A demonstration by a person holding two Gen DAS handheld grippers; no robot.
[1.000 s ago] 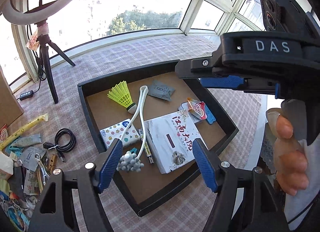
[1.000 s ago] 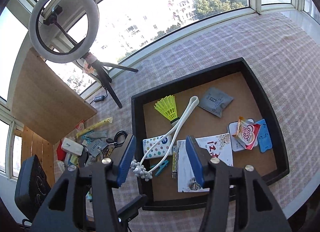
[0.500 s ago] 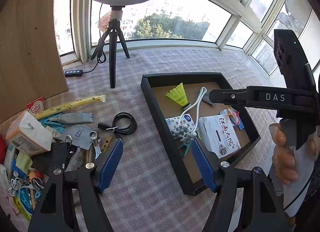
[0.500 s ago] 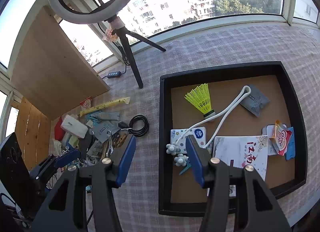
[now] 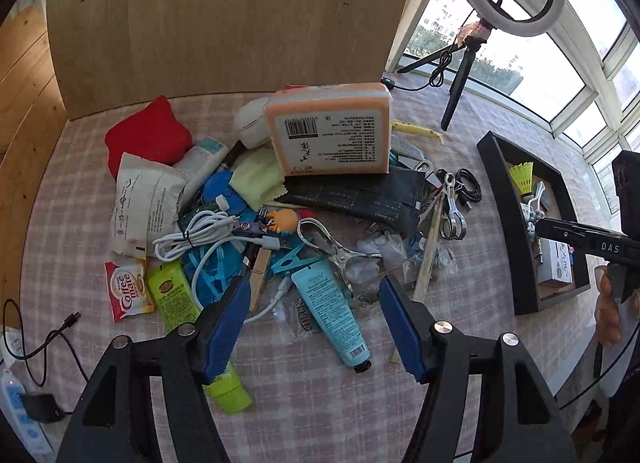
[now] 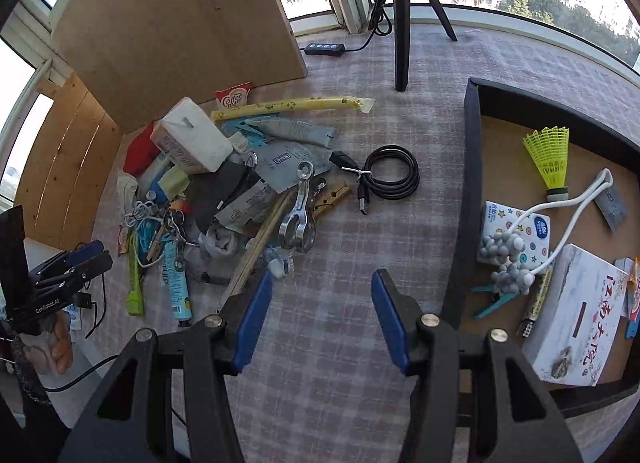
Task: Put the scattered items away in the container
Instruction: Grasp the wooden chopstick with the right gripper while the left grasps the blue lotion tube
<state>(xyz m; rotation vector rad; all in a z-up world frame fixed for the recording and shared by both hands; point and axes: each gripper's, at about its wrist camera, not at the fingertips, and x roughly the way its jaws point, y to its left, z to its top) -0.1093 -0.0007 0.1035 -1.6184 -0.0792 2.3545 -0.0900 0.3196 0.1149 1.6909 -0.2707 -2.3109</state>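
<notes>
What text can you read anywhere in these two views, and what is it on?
"Coffee mate": red and white sachet at the pile's near left edge.
"DAS": right tongs, on the black body.
"GenRobot.AI": left tongs, on the black body.
Red Chinese characters: white box in the black tray.
Orange pack: barcode and print, too small.

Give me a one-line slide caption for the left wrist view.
Left gripper, jaws open and empty, above a light blue tube at the near edge of the clutter pile, black tray to the right.
</notes>
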